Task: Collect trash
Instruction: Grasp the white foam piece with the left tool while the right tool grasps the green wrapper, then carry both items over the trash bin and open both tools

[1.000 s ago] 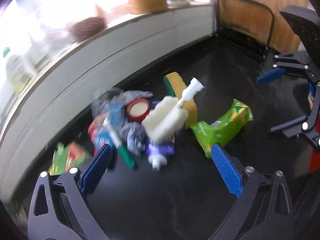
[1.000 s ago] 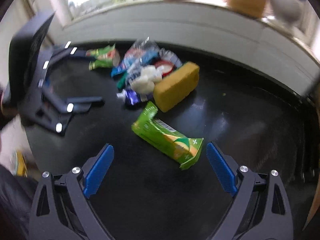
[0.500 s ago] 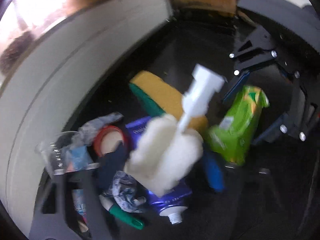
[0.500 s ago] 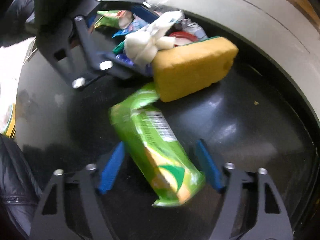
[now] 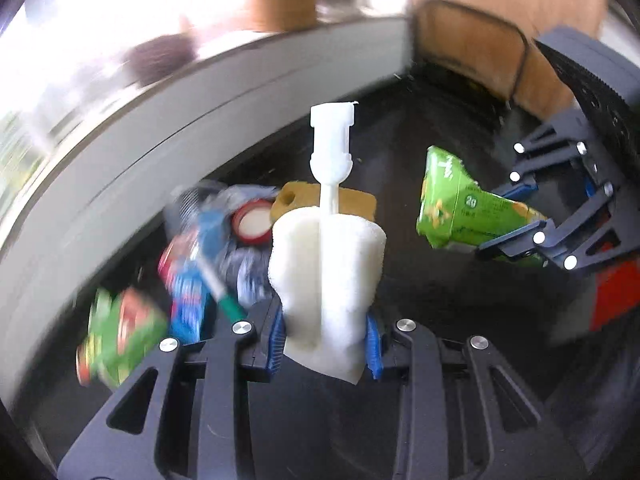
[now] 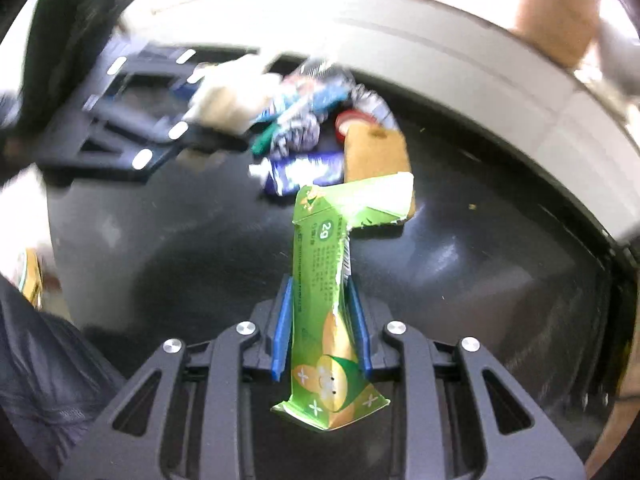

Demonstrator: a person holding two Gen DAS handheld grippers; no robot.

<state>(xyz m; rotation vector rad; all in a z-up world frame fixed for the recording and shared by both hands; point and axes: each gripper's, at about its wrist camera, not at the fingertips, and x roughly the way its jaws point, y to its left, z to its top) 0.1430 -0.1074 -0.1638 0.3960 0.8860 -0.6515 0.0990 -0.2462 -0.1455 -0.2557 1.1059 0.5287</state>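
My left gripper [image 5: 325,334] is shut on a white foam brush head with a white plastic stem [image 5: 329,264], held upright above the black table [image 5: 420,300]. My right gripper [image 6: 320,322] is shut on a green snack wrapper [image 6: 322,280], lifted off the table; the wrapper also shows in the left wrist view [image 5: 460,208]. The left gripper with the foam appears blurred in the right wrist view [image 6: 192,120]. A pile of trash lies by the wall: a yellow sponge [image 6: 376,152], a blue tube [image 6: 304,172], a red-rimmed lid [image 5: 252,222], blue wrappers [image 5: 188,272] and a green-red packet [image 5: 120,336].
A grey wall ledge [image 5: 200,108] curves behind the table. A black wire frame with a brown panel [image 5: 472,48] stands at the far right corner. A red object [image 5: 612,296] shows at the right edge of the left wrist view.
Both grippers closed: the left on the white foam brush head, the right on the green wrapper. Both items have been lifted off the table.
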